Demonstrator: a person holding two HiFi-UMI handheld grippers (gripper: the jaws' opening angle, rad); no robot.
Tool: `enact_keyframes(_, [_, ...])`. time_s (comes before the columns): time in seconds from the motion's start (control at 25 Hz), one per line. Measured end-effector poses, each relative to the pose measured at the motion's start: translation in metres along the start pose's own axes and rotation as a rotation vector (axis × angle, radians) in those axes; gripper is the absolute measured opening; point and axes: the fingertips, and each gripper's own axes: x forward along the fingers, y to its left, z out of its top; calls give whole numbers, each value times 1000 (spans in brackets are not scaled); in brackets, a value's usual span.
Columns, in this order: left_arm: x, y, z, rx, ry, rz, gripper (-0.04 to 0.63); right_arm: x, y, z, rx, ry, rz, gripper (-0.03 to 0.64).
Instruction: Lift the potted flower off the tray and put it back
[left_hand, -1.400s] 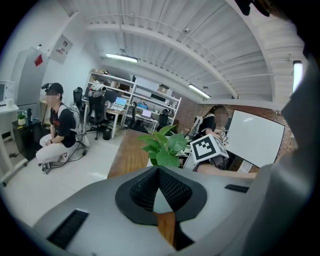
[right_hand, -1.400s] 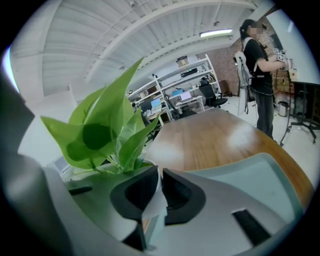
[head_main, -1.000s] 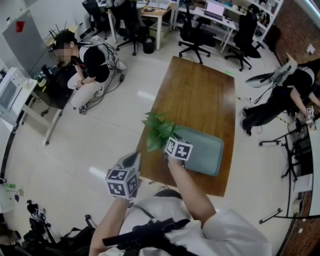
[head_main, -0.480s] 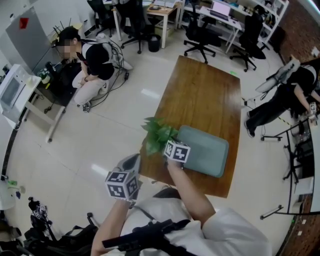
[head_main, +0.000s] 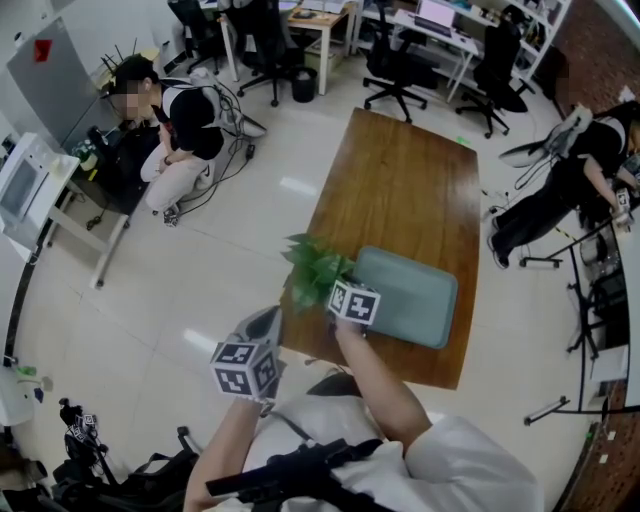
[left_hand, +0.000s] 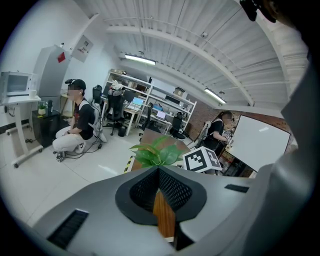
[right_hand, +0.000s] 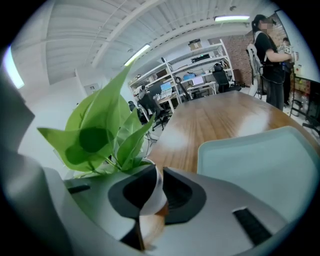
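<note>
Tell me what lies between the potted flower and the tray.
Only a bare strip of wooden table separates the potted flower from the tray, clearest in the right gripper view.

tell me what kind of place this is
Likely an open office or lab workspace: desks with monitors, rolling office chairs, and shelves along the wall.

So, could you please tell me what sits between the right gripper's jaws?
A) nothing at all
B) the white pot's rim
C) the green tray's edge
B: in the right gripper view, the white pot's rim stands between the jaws of the right gripper, which are opening.
</note>
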Motion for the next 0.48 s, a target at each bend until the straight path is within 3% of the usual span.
enact_keyframes(0.16, [-2, -3, -1, 7, 8, -19, 0, -9, -2, 3, 36, -23, -10, 114])
enact_keyframes(0.48, [-7, -17, -6, 41, 25, -79, 2, -66, -15, 26, 98, -145, -3, 114])
